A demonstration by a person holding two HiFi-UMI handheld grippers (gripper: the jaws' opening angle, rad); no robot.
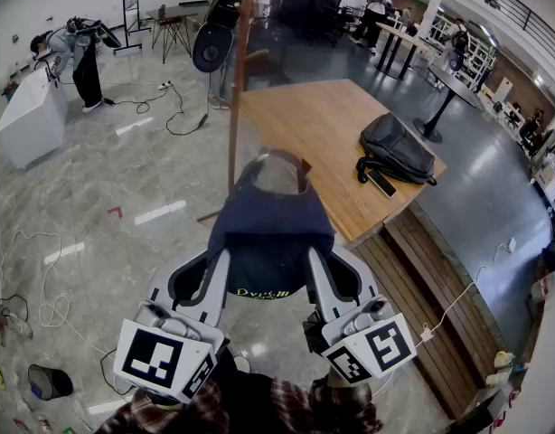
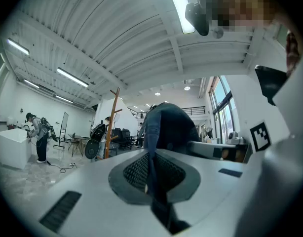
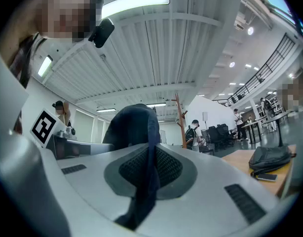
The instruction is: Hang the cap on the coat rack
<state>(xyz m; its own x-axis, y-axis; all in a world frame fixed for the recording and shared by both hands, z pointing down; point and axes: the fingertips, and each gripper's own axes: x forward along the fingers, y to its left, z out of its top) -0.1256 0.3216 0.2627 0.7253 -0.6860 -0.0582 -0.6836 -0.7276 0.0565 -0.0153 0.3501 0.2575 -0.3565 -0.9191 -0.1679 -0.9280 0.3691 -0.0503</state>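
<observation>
In front of you, low in the head view, the navy cap [image 1: 271, 233] is held up between both tools, its rounded crown facing up at you. Your left gripper [image 2: 152, 179] has its jaws pressed together on a fold of the cap's dark fabric. The fabric runs up out of the pads and swells into the crown just beyond them. Your right gripper [image 3: 147, 177] is clamped the same way on the opposite edge, with the cloth pinched into a thin strip between its pads. The cap therefore spans the 2 grippers, each holding 1 side, and its body sits ahead of both sets of fingertips. The coat rack [image 1: 236, 89] stands beyond the cap and apart from it. It is a slim wooden pole with short pegs, and a dark item [image 1: 212, 45] hangs from its upper part. To your right lies a wooden platform [image 1: 323, 125] with a black backpack [image 1: 395, 147] resting on it.
</observation>
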